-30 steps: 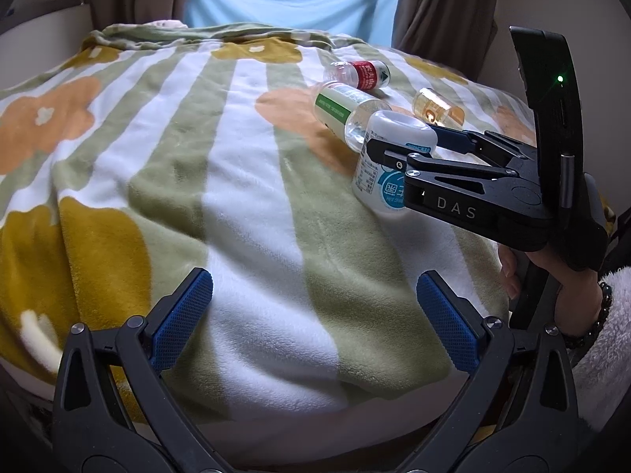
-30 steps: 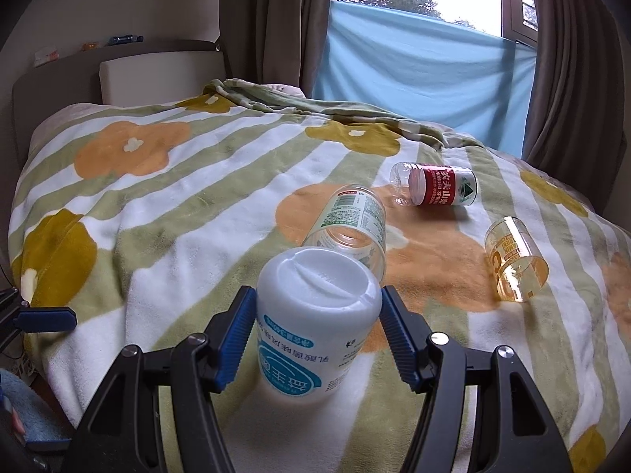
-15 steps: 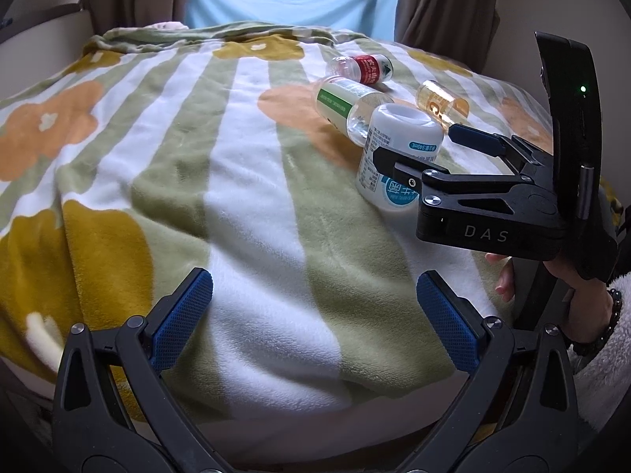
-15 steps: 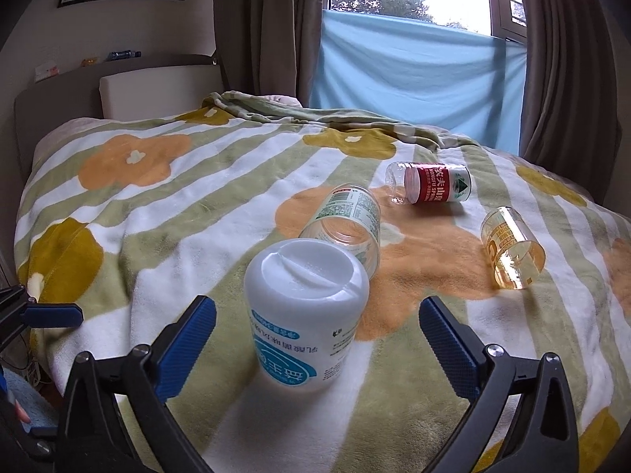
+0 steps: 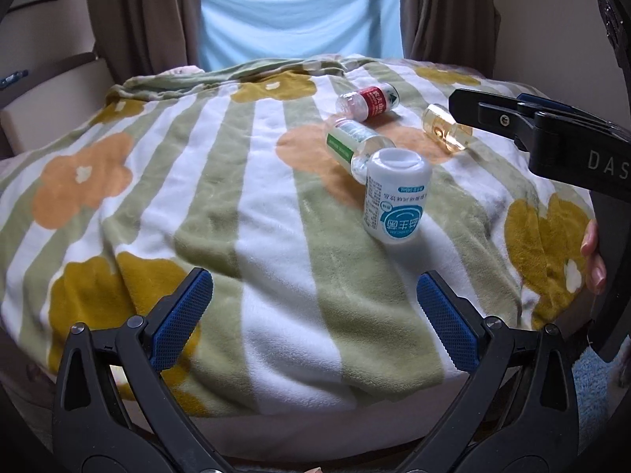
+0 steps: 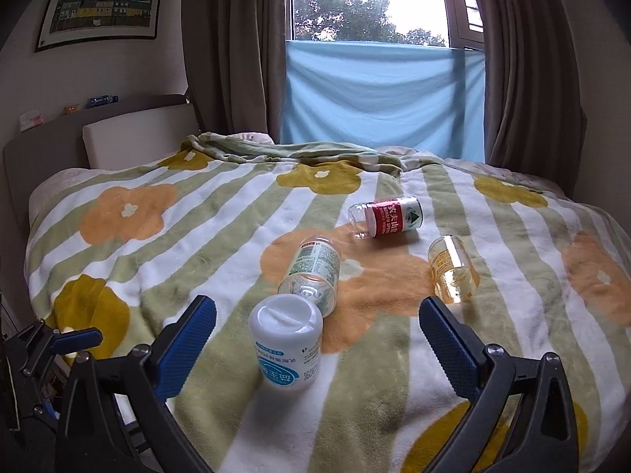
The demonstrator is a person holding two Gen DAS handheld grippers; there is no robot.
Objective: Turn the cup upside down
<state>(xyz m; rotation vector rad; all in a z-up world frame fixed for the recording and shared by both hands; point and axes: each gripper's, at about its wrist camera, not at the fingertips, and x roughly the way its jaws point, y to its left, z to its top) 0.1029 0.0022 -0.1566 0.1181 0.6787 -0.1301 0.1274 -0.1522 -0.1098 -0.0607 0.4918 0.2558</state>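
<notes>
The white cup with a blue label (image 5: pixel 396 197) (image 6: pixel 286 347) stands mouth down on the flowered blanket, its flat base up and its print inverted. My right gripper (image 6: pixel 315 309) is open and drawn back from the cup, with both blue pads clear of its sides. In the left wrist view the right gripper (image 5: pixel 491 100) hangs above and to the right of the cup, held by a hand (image 5: pixel 593 260). My left gripper (image 5: pixel 313 280) is open and holds nothing, low at the bed's near edge, well short of the cup.
Three more cut-bottle cups lie on their sides behind the white one: green-labelled (image 6: pixel 313 268), touching or nearly touching it, red-labelled (image 6: pixel 388 218) and amber (image 6: pixel 453 272). The blanket (image 6: pixel 177 260) covers the bed; a headboard (image 6: pixel 130 138) stands left, curtains and a window behind.
My right gripper went from shut on the white cup to open, then pulled back and up. The cup stays standing mouth down. My left gripper drew back a little.
</notes>
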